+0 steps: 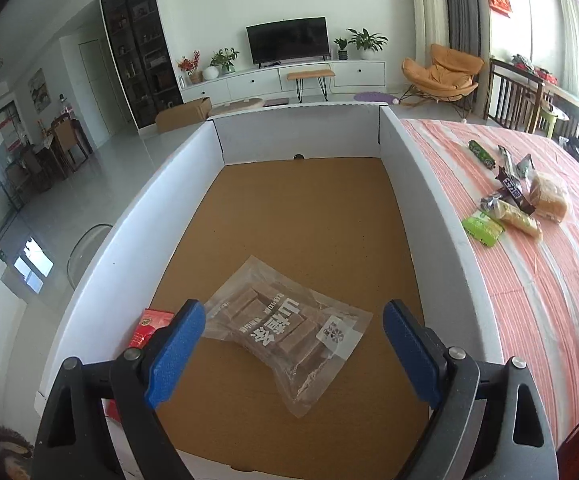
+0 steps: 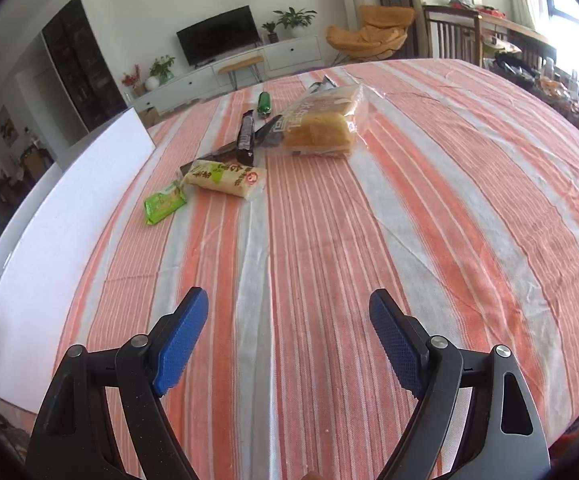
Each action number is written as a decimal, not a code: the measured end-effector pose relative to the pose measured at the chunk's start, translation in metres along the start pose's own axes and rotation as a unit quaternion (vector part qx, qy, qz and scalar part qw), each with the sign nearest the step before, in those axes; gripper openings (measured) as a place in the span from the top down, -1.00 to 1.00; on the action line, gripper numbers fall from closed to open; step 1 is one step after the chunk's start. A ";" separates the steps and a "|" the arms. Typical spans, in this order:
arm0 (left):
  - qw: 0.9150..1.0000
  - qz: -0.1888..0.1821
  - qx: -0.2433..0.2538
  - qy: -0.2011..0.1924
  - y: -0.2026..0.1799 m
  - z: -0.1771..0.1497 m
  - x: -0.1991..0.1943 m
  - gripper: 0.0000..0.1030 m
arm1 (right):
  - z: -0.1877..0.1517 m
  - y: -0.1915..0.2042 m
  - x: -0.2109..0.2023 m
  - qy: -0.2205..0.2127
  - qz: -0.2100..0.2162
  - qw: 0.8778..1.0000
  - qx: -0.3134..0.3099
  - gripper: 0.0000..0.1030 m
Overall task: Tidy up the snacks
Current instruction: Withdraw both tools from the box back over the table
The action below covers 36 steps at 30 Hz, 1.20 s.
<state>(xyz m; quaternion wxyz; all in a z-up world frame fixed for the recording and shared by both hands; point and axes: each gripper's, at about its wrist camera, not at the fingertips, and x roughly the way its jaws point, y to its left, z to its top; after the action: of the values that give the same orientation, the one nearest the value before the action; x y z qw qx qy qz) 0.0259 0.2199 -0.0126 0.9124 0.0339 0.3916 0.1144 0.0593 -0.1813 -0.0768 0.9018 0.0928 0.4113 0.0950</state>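
A white-walled cardboard box [image 1: 137,224] with a brown floor fills the left wrist view. On its floor lies a clear bag of brown snack bars [image 1: 285,332]; my left gripper [image 1: 293,316] hangs open over it, pads apart from the bag. A red packet [image 1: 149,326] peeks out behind the left finger. In the right wrist view my right gripper [image 2: 289,312] stands open above bare striped cloth, holding nothing. Ahead of it lie a green packet [image 2: 164,203], a yellow-white packet [image 2: 225,178], dark bars [image 2: 247,136], a small green packet [image 2: 264,103] and a bag of bread [image 2: 323,126].
The striped orange tablecloth [image 2: 409,220] covers the table to the right of the box, whose white outer wall [image 2: 61,240] rises at the left of the right wrist view. The same pile of snacks [image 1: 517,196] shows beyond the box's right wall. Living-room furniture stands behind.
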 end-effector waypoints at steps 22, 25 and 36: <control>0.979 -0.144 -0.078 -0.123 -0.066 0.030 -0.109 -0.99 | -0.007 -0.030 0.001 0.002 -0.085 0.995 0.057 -0.65; 0.971 -0.213 -0.054 -0.099 -0.108 0.037 -0.112 -0.99 | -0.006 -0.030 -0.006 -0.010 -0.097 0.994 0.059 -0.65; 0.957 -0.276 0.074 0.047 -0.274 -0.005 -0.032 -0.99 | -0.007 -0.063 -0.023 -0.032 -0.163 0.977 0.133 -0.66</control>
<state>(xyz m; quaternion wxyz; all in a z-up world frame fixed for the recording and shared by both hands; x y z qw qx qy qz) 0.0508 -0.0539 -0.0343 0.8839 -0.0141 0.4354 -0.1700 0.0453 -0.2474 -0.0799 0.8973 0.1461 0.4012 -0.1117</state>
